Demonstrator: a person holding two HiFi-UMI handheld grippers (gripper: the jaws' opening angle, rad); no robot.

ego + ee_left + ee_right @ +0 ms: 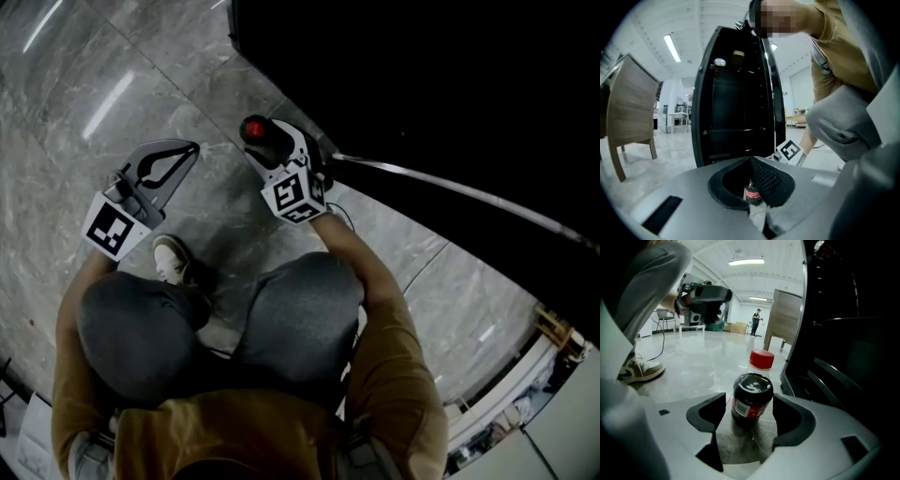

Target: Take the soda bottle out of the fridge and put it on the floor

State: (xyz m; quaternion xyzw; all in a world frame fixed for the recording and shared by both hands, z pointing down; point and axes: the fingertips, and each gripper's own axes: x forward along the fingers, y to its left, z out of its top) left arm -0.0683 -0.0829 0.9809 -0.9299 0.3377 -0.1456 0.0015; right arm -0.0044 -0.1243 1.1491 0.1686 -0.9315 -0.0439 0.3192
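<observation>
While the soda bottle (752,401) stands upright on the floor (693,366) beside the fridge (848,333), the right gripper (750,405) jaws sit apart either side of it; the left gripper (192,147) jaws are together, empty.

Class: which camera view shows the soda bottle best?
The right gripper view: the soda bottle stands close and nearly whole between open jaws. Head view shows mostly its red cap; left gripper view, a small part behind shut jaws.

Grey veined stone floor (94,56) was polished and glossy; dark plastic soda bottle (752,401) smooth, shiny; tall black fridge (701,117) glossy.
</observation>
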